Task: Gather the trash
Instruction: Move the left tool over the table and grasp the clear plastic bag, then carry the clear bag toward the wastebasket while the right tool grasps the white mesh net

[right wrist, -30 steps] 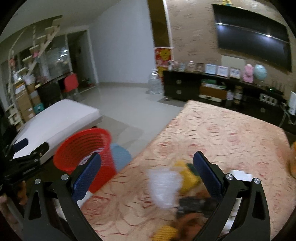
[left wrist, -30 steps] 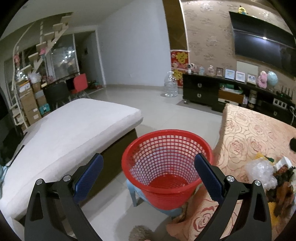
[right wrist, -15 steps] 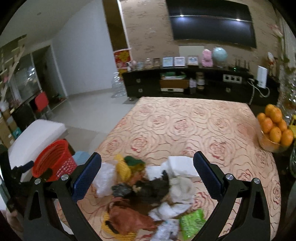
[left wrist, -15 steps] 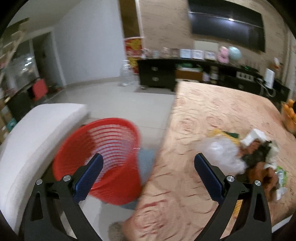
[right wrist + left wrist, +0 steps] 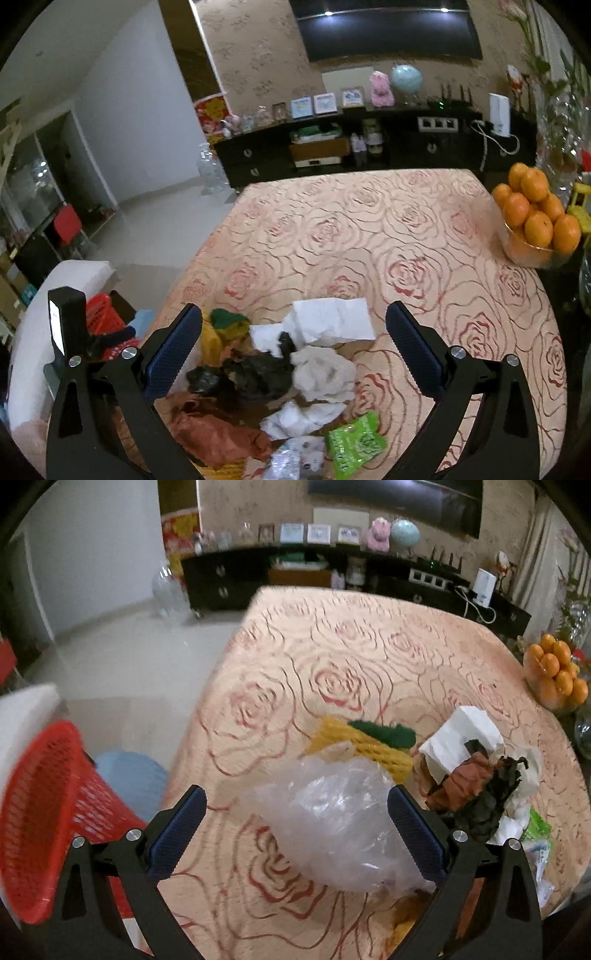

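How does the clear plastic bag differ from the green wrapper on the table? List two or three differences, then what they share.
1. The plastic bag is see-through and colourless; the green wrapper is opaque and printed.
2. The bag looks puffed up and bulky; the wrapper lies fairly flat.
3. The bag sits between the open fingers of the left gripper; the wrapper lies near the right gripper, nearer the camera than its fingertips.

Both are trash lying on the table, ungrasped.

There is one red basket [image 5: 48, 812], one clear bag [image 5: 332, 823] and one green wrapper [image 5: 354, 443]. One bowl [image 5: 532, 254] holds about seven oranges [image 5: 539, 210]. Three picture frames [image 5: 325, 103] stand by the wall.
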